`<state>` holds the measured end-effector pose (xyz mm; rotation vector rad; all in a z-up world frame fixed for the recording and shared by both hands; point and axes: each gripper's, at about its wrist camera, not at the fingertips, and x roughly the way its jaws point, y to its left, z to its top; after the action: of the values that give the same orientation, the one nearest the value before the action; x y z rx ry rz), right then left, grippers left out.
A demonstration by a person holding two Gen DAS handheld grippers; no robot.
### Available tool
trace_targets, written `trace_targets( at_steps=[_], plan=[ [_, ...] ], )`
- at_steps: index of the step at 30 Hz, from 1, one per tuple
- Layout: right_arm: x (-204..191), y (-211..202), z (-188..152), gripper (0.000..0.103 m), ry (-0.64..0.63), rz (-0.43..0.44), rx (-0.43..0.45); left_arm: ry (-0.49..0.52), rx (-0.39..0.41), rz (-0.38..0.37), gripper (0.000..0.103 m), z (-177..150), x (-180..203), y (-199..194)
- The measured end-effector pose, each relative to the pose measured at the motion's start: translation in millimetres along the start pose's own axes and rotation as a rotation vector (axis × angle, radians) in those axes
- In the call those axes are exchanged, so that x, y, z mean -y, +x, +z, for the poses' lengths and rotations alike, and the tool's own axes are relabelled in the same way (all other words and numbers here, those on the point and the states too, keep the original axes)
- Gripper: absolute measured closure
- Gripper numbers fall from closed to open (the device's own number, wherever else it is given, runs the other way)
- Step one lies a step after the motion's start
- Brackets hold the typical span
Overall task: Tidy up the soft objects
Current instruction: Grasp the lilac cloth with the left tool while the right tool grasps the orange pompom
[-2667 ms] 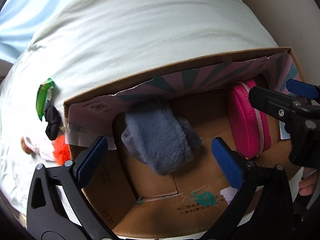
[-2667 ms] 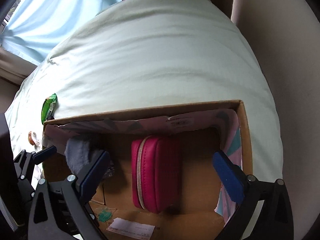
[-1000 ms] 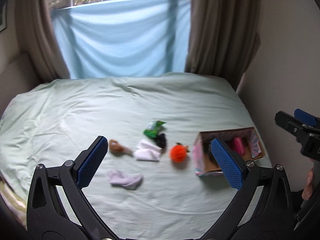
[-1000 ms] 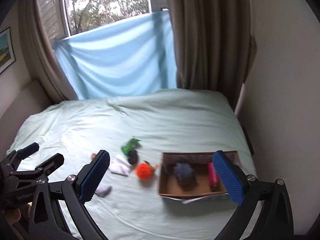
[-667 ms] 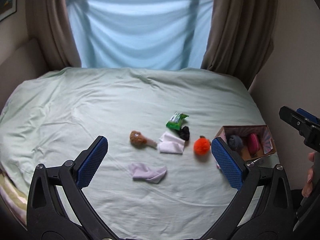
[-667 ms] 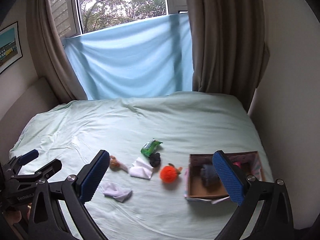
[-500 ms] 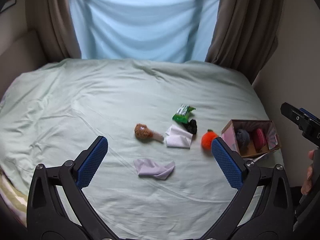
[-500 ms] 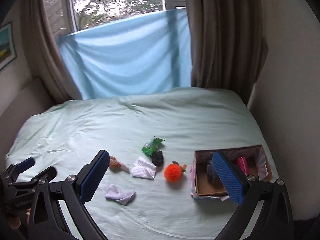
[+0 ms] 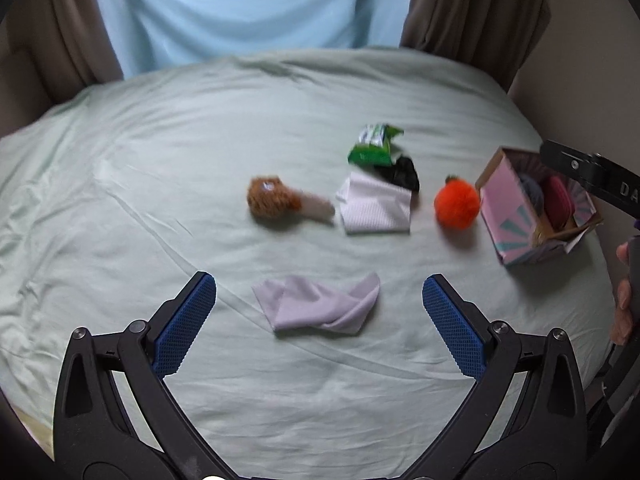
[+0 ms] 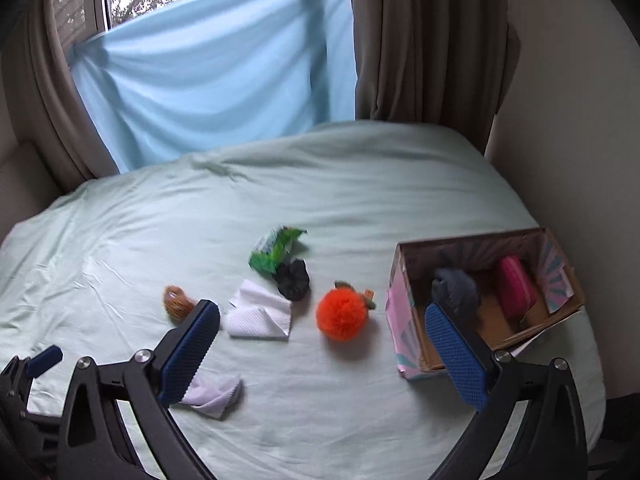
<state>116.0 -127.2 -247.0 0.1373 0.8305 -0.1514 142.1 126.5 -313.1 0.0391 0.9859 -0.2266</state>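
Note:
A cardboard box (image 10: 406, 320) (image 9: 508, 216) stands at the right of the bed, holding a grey plush (image 10: 458, 288) and a pink pouch (image 10: 514, 282). On the sheet lie an orange pom-pom (image 10: 342, 314) (image 9: 456, 204), a white folded cloth (image 10: 260, 314) (image 9: 376, 208), a black scrunchie (image 10: 292, 276), a green packet (image 10: 274, 250) (image 9: 374, 146), a brown drumstick plush (image 9: 276, 200) (image 10: 176, 300) and a pale lilac cloth (image 9: 316, 306) (image 10: 212, 394). My left gripper (image 9: 318, 330) is open, empty, above the lilac cloth. My right gripper (image 10: 324, 354) is open, empty, above the pom-pom and the box.
The pale green bed sheet (image 10: 360, 184) covers the whole surface. A blue curtain (image 10: 224, 64) and brown drapes (image 10: 424, 40) hang behind. A wall (image 10: 576, 120) runs along the right, close to the box.
Both grippers pulled back from inside the box to high above the bed, then came closer to the sheet. The left one now hovers over the lilac cloth. Both stayed open.

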Motion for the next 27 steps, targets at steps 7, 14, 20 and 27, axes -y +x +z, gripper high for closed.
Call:
trace_targets(
  at_steps=[7, 14, 20, 27],
  plan=[
    [-7, 70, -42, 0.001, -0.051, 0.005, -0.018, -0.063, -0.059, -0.008, 0.000, -52, 1, 68],
    [-4, 134, -64, 0.001, -0.080, -0.049, -0.014, -0.078, -0.116, 0.044, 0.000, -76, 6, 136],
    [6, 177, -68, 0.006, -0.047, -0.078, -0.019, -0.035, -0.081, 0.137, 0.000, -76, 19, 166],
    [12, 204, -60, 0.010, -0.038, -0.108, 0.003, -0.011, -0.047, 0.146, 0.008, -70, 20, 173]
  ],
)
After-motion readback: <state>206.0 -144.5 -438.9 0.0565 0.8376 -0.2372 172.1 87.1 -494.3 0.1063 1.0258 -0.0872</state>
